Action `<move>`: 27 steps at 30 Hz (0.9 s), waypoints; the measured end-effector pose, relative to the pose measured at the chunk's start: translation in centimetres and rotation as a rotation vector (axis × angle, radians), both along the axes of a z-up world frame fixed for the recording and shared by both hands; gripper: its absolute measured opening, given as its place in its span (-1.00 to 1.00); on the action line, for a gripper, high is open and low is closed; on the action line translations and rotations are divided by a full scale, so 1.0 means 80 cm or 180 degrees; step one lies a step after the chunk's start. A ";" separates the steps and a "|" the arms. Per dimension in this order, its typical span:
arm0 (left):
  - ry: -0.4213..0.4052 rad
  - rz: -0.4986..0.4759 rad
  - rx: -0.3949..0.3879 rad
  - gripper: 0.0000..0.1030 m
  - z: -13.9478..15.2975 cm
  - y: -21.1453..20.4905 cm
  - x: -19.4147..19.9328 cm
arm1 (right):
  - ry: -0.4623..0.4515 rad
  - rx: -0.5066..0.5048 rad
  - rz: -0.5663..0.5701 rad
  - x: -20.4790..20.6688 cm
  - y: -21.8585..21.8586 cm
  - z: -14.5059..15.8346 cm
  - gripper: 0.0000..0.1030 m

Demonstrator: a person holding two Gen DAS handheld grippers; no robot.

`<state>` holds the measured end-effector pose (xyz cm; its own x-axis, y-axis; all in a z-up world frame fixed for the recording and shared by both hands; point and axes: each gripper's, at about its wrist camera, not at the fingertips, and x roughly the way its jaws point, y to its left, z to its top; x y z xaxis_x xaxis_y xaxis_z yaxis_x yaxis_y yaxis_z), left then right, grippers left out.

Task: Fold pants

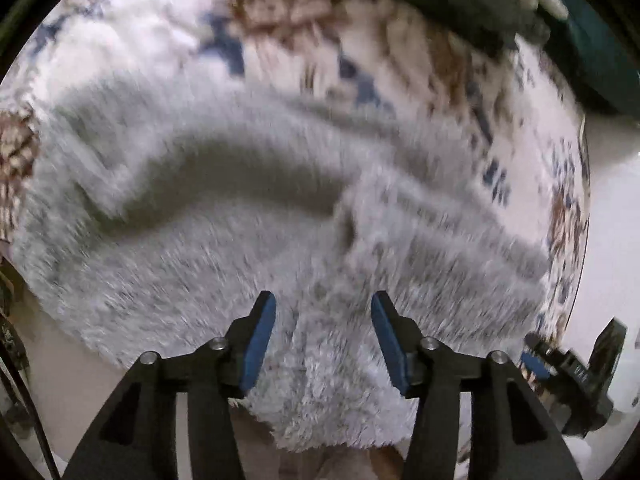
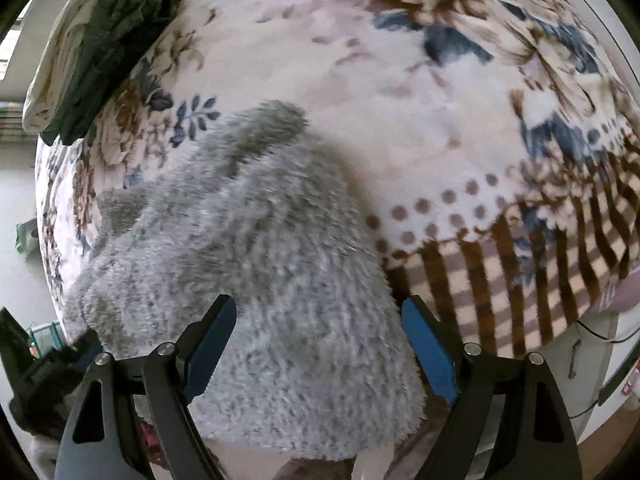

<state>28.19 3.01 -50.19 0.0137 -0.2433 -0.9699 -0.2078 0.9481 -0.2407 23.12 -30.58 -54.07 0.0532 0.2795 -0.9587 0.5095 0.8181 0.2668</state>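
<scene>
The floral blanket (image 2: 400, 100) spreads beyond both grippers, with the fluffy grey pants (image 2: 260, 280) bunched directly beneath them. The right gripper (image 2: 320, 344) gapes wide, the left gripper (image 1: 324, 340) stands half-open; neither pinches anything. Closing now risks grabbing several plush layers, or blanket too.

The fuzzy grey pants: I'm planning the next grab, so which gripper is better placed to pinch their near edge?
Probably the left gripper: its half-open jaws straddle a ridge of the grey pants. The right gripper gapes wide over flat pile.
</scene>
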 end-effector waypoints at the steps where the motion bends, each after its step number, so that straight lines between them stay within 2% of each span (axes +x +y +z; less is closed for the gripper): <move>1: -0.0049 -0.0012 0.0005 -0.05 0.001 -0.005 0.009 | -0.0014 0.0011 0.0029 0.011 0.006 -0.001 0.69; 6: -0.0062 -0.0359 0.0044 -0.05 -0.019 -0.029 0.049 | -0.0212 0.0034 0.0058 0.051 0.006 0.012 0.64; 8: -0.0069 -0.0568 0.0112 -0.06 -0.034 -0.040 0.061 | -0.0183 0.0081 0.0161 0.070 0.008 0.006 0.53; 9: -0.0123 -0.0616 0.0173 -0.10 -0.037 -0.044 0.061 | -0.0150 0.0099 0.0218 0.077 0.011 0.001 0.25; 10: -0.0193 -0.0705 0.0209 -0.44 -0.036 -0.046 0.063 | -0.0078 0.0096 0.0314 0.085 0.016 -0.007 -0.11; 11: -0.0240 -0.0784 0.0252 -0.69 -0.039 -0.052 0.064 | -0.0020 0.0004 0.0402 0.090 0.021 -0.013 -0.64; 12: -0.0267 -0.0805 0.0265 -0.73 -0.039 -0.051 0.062 | 0.0013 -0.0176 0.0535 0.097 0.029 -0.018 -0.71; 13: -0.0307 -0.0797 0.0261 -0.91 -0.038 -0.050 0.062 | 0.0003 -0.0250 0.0582 0.097 0.031 -0.018 -0.75; 20: -0.0579 -0.0486 0.0229 -0.93 -0.006 -0.019 0.075 | -0.0486 -0.0623 0.0385 0.093 0.032 0.034 -0.94; 21: -0.0581 -0.0457 0.0239 -0.94 -0.009 -0.018 0.080 | -0.0476 -0.0652 0.0392 0.097 0.032 0.032 -0.99; 24: -0.0565 -0.0400 0.0291 -0.95 -0.018 -0.011 0.094 | -0.0360 -0.0604 0.0401 0.109 0.033 0.012 -0.99; 27: -0.0449 -0.0330 0.0028 -0.93 -0.019 -0.001 0.097 | -0.0243 -0.0342 0.0372 0.113 0.030 0.004 -0.96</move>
